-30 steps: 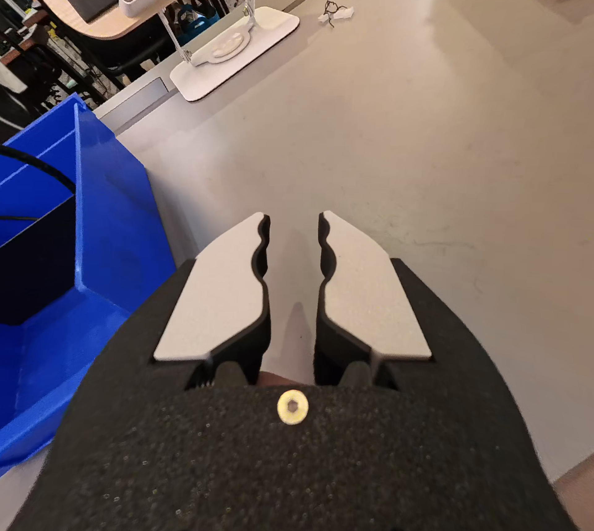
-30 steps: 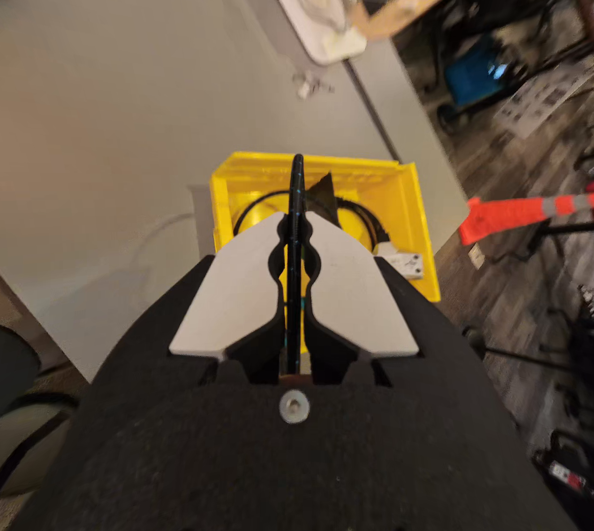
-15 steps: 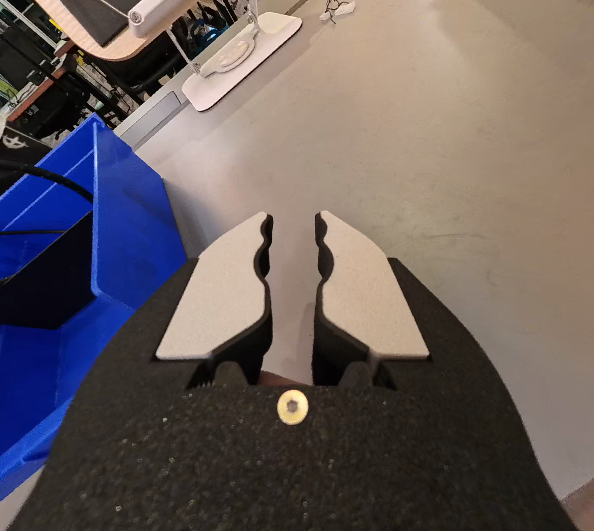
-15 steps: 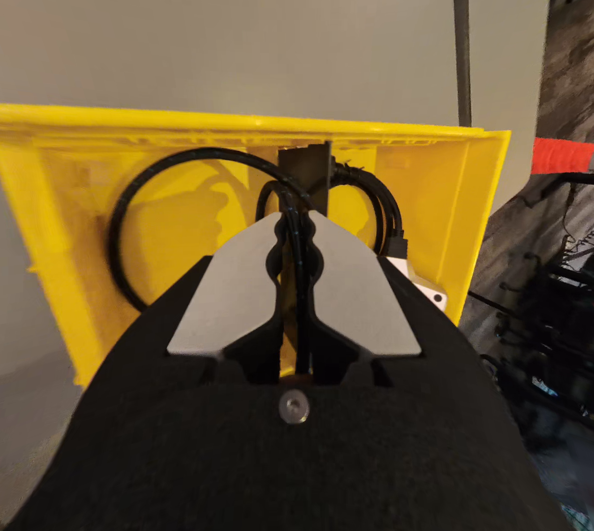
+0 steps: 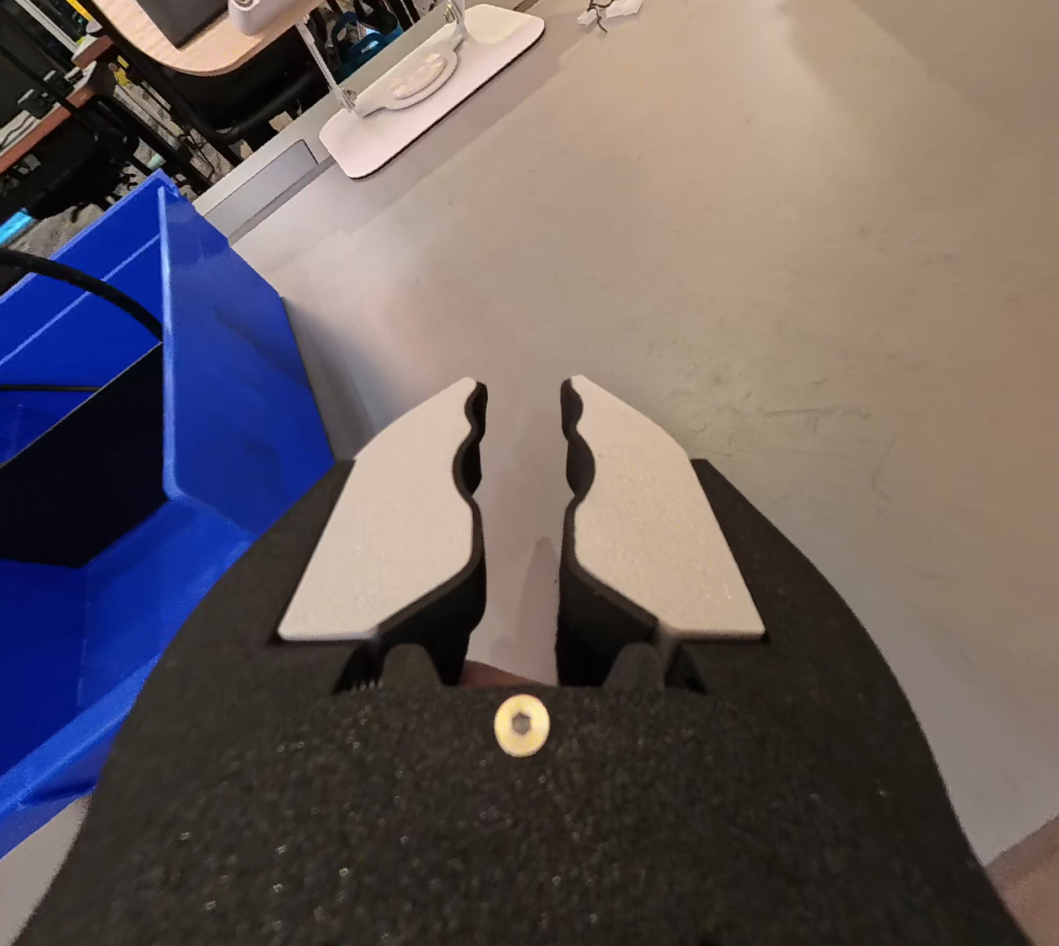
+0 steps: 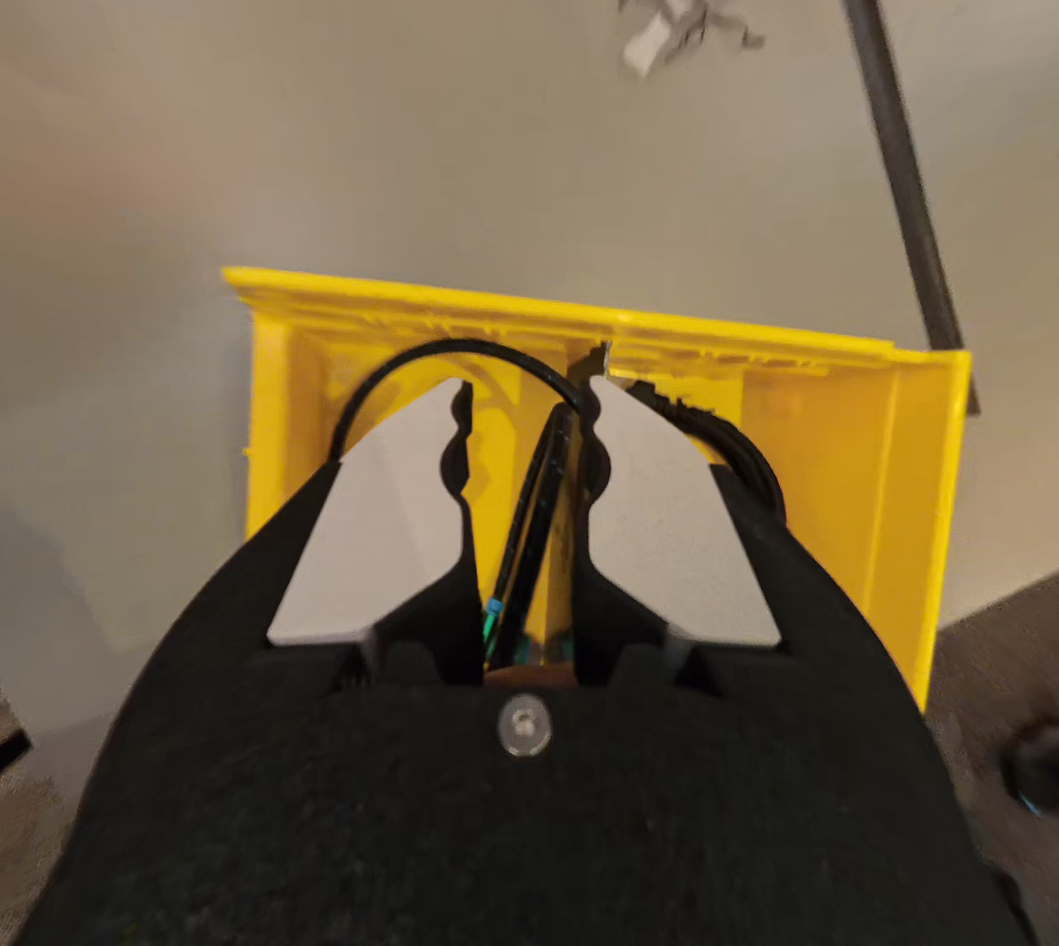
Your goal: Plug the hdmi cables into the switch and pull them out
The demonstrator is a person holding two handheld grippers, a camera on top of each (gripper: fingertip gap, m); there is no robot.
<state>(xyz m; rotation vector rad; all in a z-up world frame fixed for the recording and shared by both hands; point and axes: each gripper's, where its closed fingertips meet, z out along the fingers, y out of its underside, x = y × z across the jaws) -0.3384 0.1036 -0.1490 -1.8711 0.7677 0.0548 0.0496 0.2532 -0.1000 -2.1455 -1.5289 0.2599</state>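
Now the right tool (image 6: 524, 391) has spread wide, releasing the black cable (image 6: 538, 494) over the yellow bin (image 6: 831, 460).

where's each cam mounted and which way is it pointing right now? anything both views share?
Left wrist view: on the left gripper, looking along its open fingers over the grey table; blue bin beside it, white stand base ahead.
Right wrist view: on the right gripper, looking down into the yellow bin; open fingers flank a black cable.
Shared: table, stand base, yellow bin corner, small white scrap.
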